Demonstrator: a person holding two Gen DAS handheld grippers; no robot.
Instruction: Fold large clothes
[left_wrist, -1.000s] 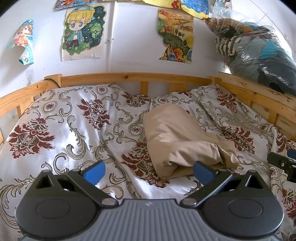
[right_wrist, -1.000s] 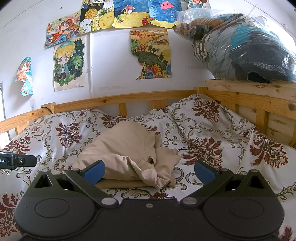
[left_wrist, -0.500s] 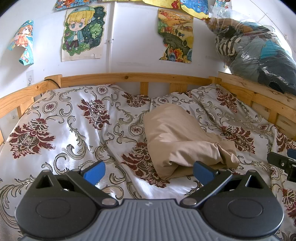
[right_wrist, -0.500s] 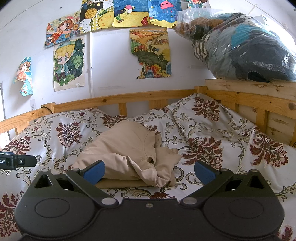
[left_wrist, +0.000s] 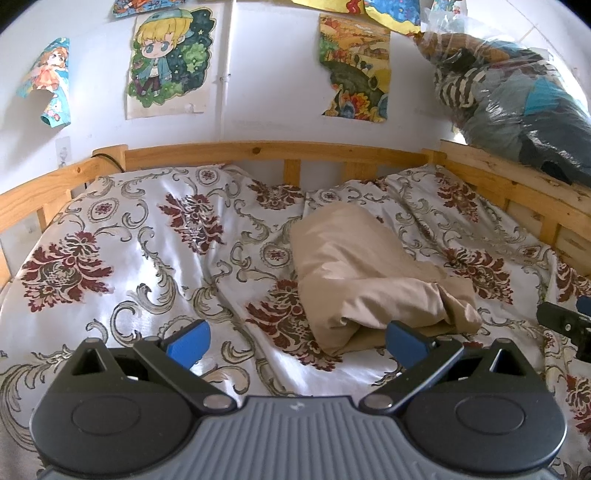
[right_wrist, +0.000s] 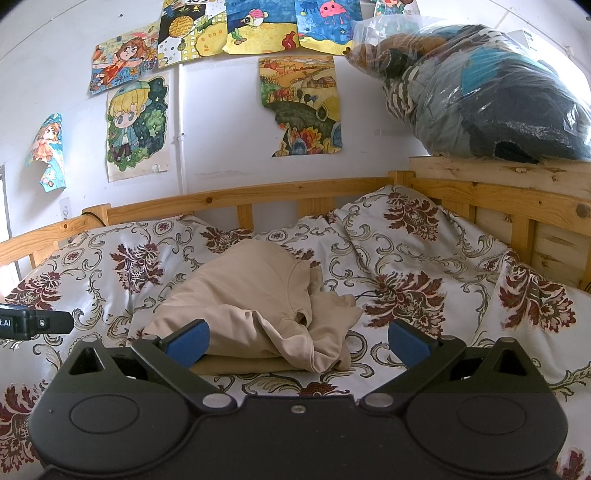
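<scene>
Garment (left_wrist: 365, 273): on the bedspread (left_wrist: 147, 236), middle of the bed — right of centre in the left view.
Rail (left_wrist: 258, 153): behind the bedspread, far side.
Bag (right_wrist: 480, 92): far right — on the ledge (right_wrist: 498, 173).
Pictures (right_wrist: 299, 107): on the wall behind the rail.

The bedspread (left_wrist: 155, 258) is glossy, satiny cloth; the beige garment (left_wrist: 354, 269) on it is matt, soft cloth. The bed frame (right_wrist: 480, 195) is pale bare wood. A crinkly, shiny plastic bag (right_wrist: 498, 92) sits far right.
</scene>
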